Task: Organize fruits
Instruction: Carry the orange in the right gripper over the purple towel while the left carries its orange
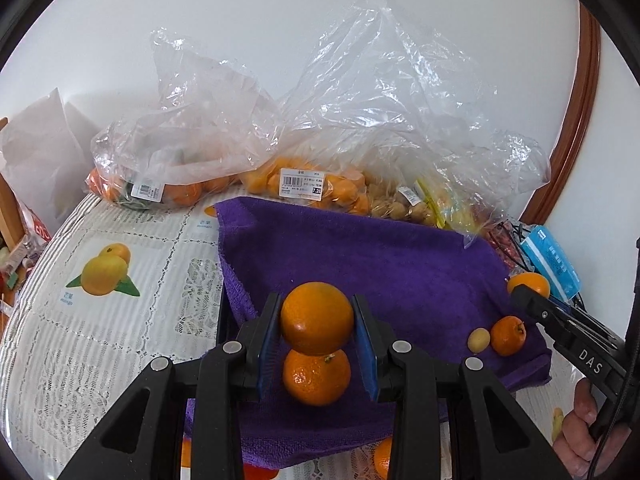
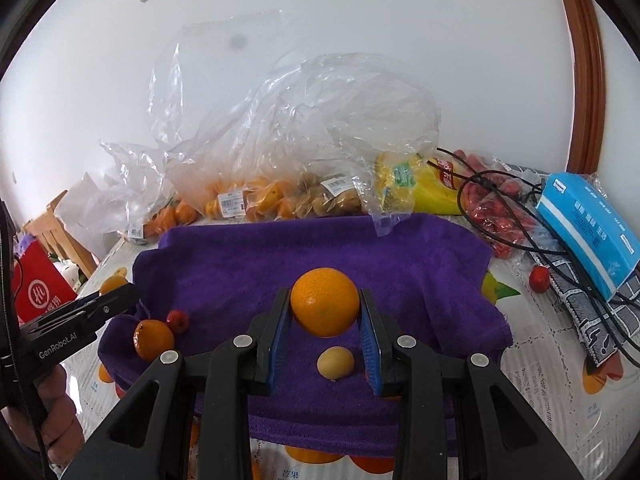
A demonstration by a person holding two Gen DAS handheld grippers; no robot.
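My left gripper [image 1: 316,303] is shut on a large orange [image 1: 316,320], held just above the purple towel [image 1: 380,264]. A second orange [image 1: 316,378] lies on the towel right under it. At the right edge of this view, the right gripper [image 1: 525,294] carries its own orange [image 1: 529,282]. In the right wrist view, my right gripper [image 2: 325,297] is shut on that orange [image 2: 325,304], over a small yellow fruit [image 2: 335,362] on the towel [image 2: 320,248]. The left gripper [image 2: 122,294] shows at the left, near an orange [image 2: 153,339] and a small red fruit [image 2: 178,321].
Clear plastic bags of oranges [image 1: 176,168] and small fruits [image 1: 320,188] line the back of the table against the wall. A blue tissue pack [image 2: 588,232], black cables [image 2: 520,236], red fruits [image 2: 504,208] and a yellow packet [image 2: 424,188] crowd the right side. A person's hand [image 1: 580,440] holds the right gripper's handle.
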